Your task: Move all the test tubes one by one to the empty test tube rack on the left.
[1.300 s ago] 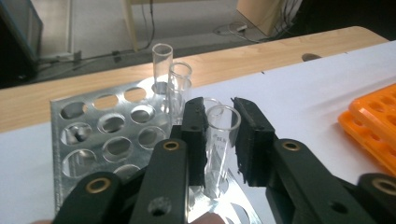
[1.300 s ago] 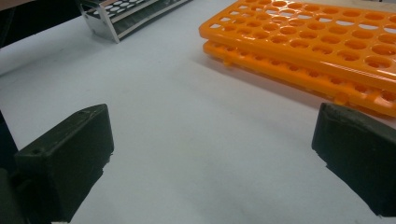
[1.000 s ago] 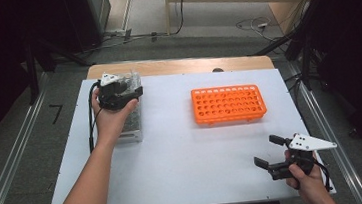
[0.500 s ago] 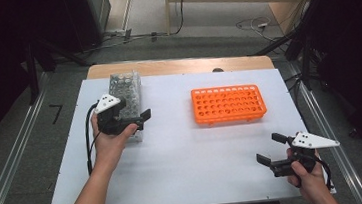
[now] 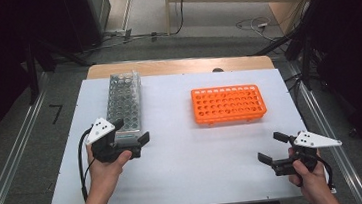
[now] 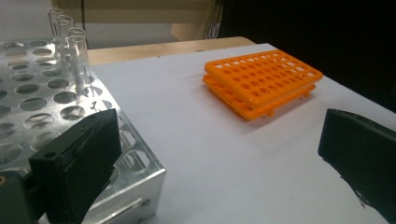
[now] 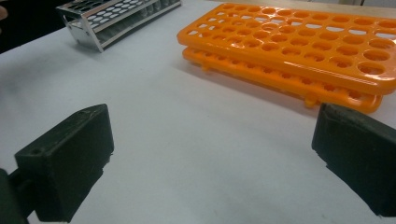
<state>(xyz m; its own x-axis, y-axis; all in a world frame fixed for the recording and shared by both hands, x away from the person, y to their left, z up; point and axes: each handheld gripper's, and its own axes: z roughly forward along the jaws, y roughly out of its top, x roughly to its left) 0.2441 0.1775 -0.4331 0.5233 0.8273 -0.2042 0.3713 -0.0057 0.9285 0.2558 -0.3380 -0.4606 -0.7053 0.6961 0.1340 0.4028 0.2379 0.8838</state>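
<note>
A silver metal tube rack [image 5: 125,103] lies on the left of the white table [image 5: 189,151], with a few clear glass tubes [image 6: 77,51] standing in its far holes. An orange plastic rack [image 5: 228,104], its holes empty, sits at centre right. My left gripper [image 5: 132,130] hovers at the metal rack's near end. Its jaws have just been opening and now stand open with nothing between them; in the left gripper view [image 6: 219,158] they frame bare table. My right gripper [image 5: 271,147] rests open and empty near the front right corner, pointing at the orange rack [image 7: 299,42].
A wooden strip [image 5: 180,66] runs along the table's far edge. Metal rails [image 5: 14,163] flank the table on both sides, and cables lie on the floor behind it. White surface stretches between the two racks and along the front.
My left gripper was on top of the metal rack a second ago. It has let go, drawn back toward the near edge, and stands off the rack's near end. The right gripper has not moved.
</note>
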